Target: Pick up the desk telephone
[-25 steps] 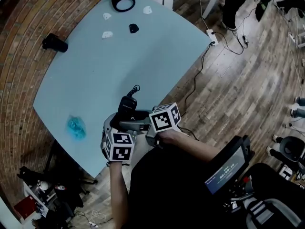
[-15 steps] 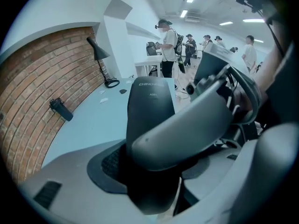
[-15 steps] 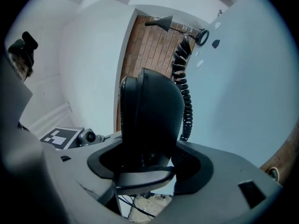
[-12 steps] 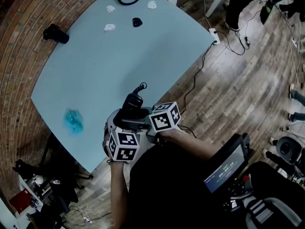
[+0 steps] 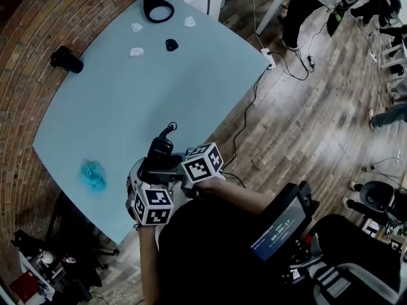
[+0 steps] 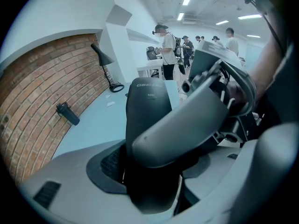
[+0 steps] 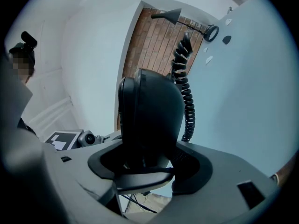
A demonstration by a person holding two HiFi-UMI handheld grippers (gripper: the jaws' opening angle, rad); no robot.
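The black telephone handset [image 5: 159, 150] is at the table's [image 5: 127, 88] near edge, its coiled cord [image 5: 168, 129] trailing up from it. Both grippers meet on it. My left gripper [image 5: 147, 168] comes from below with its jaws round the handset [image 6: 148, 125]; the pads lie against its sides. My right gripper [image 5: 166, 164] reaches in level from the right. Its jaws have just been closing with the handset [image 7: 149, 120] between them, and they now press on it. The cord [image 7: 186, 92] hangs beside it. One right gripper finger [image 6: 187, 125] crosses the left gripper view. No telephone base shows.
On the table lie a blue crumpled thing [image 5: 92, 173], a black cylinder [image 5: 65, 59], a black ring-shaped lamp base [image 5: 157, 8], a small black item [image 5: 171, 44] and white scraps [image 5: 137, 51]. A cable and power strip [image 5: 267, 54] lie on the wooden floor. People stand beyond.
The head view has shifted, so the table sits a little higher and further left. Both grippers stay together on the handset at the near edge, drifting slightly down-left in the picture.
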